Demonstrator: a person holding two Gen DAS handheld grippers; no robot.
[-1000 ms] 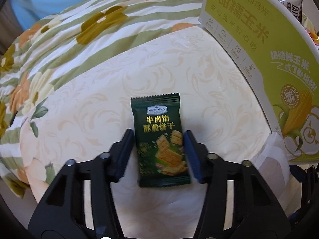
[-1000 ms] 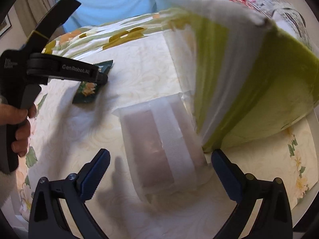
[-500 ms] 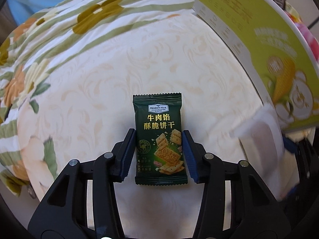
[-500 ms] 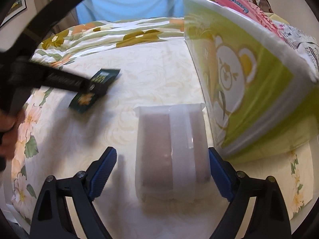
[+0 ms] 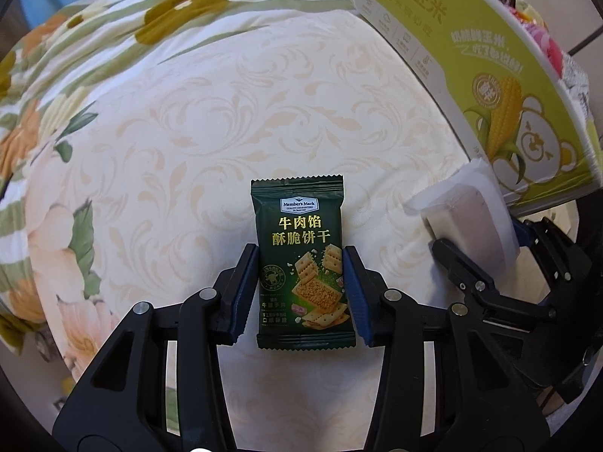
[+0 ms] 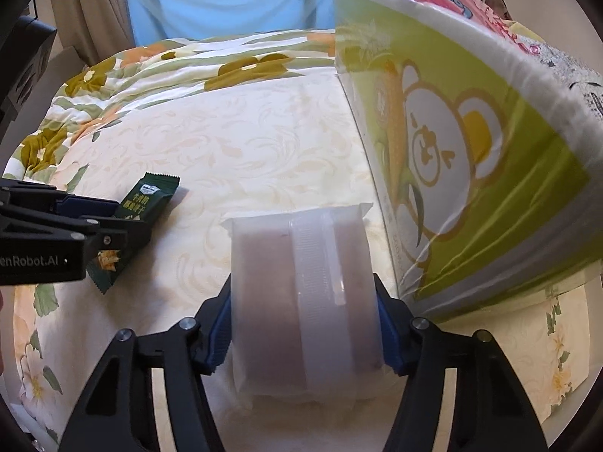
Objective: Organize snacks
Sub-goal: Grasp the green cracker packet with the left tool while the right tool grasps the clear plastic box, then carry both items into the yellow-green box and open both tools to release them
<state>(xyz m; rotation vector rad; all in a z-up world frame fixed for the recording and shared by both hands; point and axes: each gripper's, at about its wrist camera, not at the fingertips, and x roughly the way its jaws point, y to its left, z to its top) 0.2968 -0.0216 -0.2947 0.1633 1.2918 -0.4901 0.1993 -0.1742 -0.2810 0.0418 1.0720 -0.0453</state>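
Pinching glossy dark green cracker packet (image 5: 303, 263), long axis toward 12 o'clock, in left hand-held gripper (image 5: 301, 293); right hand-held gripper (image 6: 303, 324) just closing onto frosted translucent pouch (image 6: 301, 290).

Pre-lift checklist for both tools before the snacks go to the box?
1. Left tool shut on green cracker packet: ok.
2. Right tool jaws have just been closing; pads now against translucent white snack pack: ok.
3. White pack fully clamped: cannot tell.
4. Green corn box close beside white pack, clearance for lifting: cannot tell.
5. Tools apart from each other: ok.
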